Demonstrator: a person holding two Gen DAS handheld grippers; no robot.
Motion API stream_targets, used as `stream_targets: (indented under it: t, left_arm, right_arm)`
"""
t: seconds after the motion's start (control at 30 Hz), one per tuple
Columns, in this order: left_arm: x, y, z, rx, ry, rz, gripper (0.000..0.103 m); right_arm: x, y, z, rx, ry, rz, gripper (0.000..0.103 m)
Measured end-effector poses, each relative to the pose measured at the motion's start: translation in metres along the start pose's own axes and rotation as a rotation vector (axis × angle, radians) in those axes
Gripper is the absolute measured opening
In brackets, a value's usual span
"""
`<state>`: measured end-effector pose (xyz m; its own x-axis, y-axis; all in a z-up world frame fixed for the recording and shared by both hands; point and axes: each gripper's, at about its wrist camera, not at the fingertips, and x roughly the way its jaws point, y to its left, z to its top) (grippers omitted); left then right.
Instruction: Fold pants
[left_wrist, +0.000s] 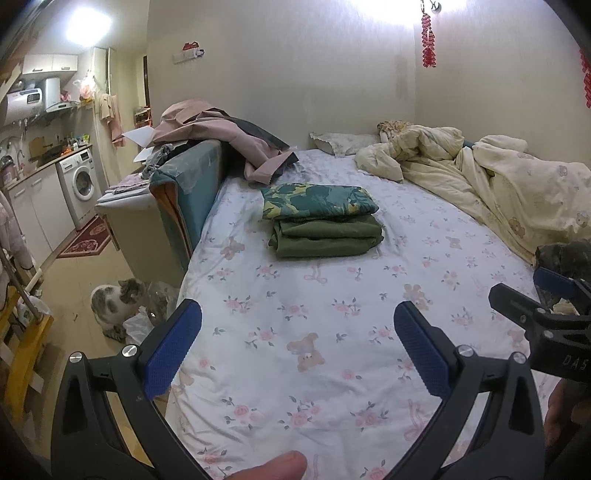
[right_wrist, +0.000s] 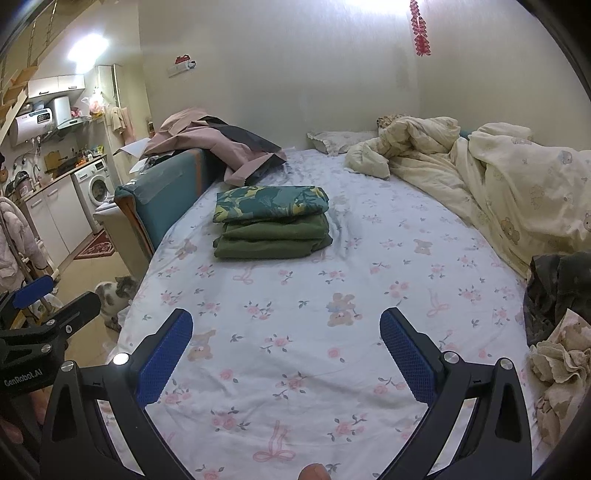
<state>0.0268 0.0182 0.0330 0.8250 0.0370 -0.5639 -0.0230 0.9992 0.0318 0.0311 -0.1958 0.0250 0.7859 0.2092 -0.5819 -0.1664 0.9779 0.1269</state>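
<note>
A stack of folded clothes lies on the bed: green folded pants (left_wrist: 325, 236) (right_wrist: 273, 238) under a teal-and-yellow patterned folded piece (left_wrist: 317, 201) (right_wrist: 271, 203). A dark crumpled garment (right_wrist: 557, 291) (left_wrist: 565, 254) lies at the bed's right edge. My left gripper (left_wrist: 297, 332) is open and empty, above the flowered sheet, well short of the stack. My right gripper (right_wrist: 286, 339) is open and empty too, beside it; it shows at the right of the left wrist view (left_wrist: 535, 306). The left gripper shows at the left of the right wrist view (right_wrist: 48, 306).
The bed (left_wrist: 332, 369) carries a cream duvet (left_wrist: 498, 184) along its right side and pillows at the wall. A pink cloth pile (left_wrist: 221, 136) lies on a teal sofa arm (left_wrist: 188, 177). A cat (left_wrist: 114, 302) sits on the floor left of the bed. A washing machine (left_wrist: 79, 181) stands far left.
</note>
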Motion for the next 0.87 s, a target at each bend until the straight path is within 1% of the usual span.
stream_targets:
  t: [0.87]
  left_arm:
    - [0.0012,0.0034,-0.0046,-0.008,-0.001,0.001,0.103]
  right_arm:
    - [0.0000,0.0008,-0.0003,-0.003,0.000,-0.003,0.103]
